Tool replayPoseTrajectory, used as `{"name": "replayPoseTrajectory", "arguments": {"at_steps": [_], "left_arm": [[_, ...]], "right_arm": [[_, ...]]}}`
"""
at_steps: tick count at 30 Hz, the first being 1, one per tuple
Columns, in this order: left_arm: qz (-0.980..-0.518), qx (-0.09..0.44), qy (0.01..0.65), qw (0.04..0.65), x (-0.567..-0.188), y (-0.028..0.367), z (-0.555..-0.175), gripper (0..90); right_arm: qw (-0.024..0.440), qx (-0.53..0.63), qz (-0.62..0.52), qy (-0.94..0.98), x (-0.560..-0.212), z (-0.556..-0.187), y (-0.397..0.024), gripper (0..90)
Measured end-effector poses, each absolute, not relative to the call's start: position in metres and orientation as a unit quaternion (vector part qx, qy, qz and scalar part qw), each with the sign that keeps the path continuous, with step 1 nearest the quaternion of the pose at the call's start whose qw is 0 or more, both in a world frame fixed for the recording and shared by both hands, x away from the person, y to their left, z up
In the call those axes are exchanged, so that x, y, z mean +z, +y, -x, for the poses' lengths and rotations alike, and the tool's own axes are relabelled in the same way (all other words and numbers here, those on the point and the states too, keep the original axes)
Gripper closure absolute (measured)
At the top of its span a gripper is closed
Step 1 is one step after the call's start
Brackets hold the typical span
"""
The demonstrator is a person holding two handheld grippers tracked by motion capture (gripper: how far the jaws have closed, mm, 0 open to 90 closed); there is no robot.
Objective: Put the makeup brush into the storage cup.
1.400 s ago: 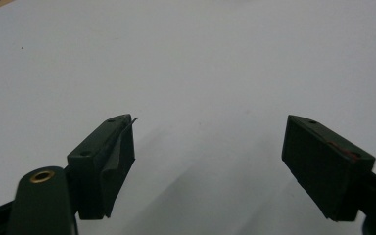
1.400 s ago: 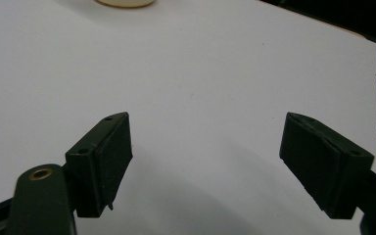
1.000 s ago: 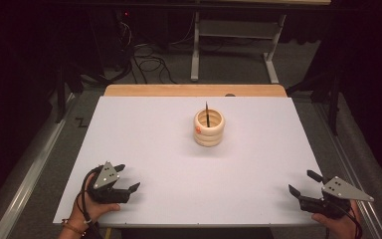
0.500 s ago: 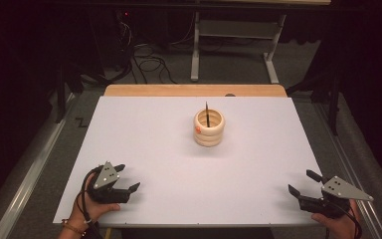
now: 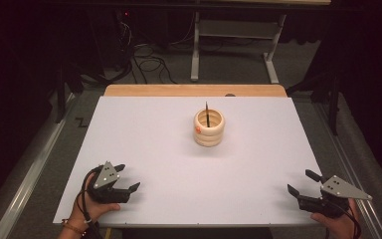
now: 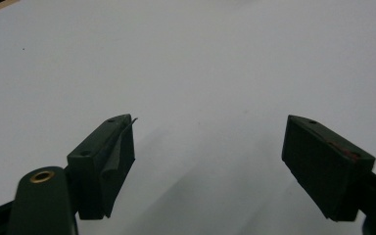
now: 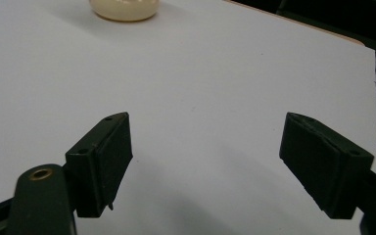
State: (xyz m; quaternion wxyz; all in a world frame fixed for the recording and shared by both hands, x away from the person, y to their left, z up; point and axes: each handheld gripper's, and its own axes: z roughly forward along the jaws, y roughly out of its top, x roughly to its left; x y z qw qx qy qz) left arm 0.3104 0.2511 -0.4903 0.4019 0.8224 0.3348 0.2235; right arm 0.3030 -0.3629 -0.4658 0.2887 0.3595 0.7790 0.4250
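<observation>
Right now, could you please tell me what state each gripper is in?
Left gripper: open, holding nothing, low over the table.
Right gripper: open, holding nothing, also apart from the cup.

Black fingers (image 6: 105, 161), grey three-cornered plates (image 5: 106, 174), a wrist bracelet (image 5: 71, 227).

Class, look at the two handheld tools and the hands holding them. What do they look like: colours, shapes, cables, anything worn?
Both tools are black, each with two blocky, wedge-shaped jaws. The left tool and right tool each carry a grey three-cornered plate dotted with small marks. A brass-coloured ring shows near one jaw in each gripper view. A dark cable trails from each. The left hand wears a beaded wrist bracelet; no sleeves are visible.
</observation>
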Motion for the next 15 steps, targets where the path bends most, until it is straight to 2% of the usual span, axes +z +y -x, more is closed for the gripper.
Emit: {"name": "replayPoseTrajectory", "arguments": {"at_steps": [15], "left_arm": [[-0.823,0.221,0.335,0.401,-0.4905,0.2506,-0.311,20.6]], "right_arm": [[0.284,0.422,-0.357,0.783,-0.4675,-0.3031,-0.3598,21.1]]}}
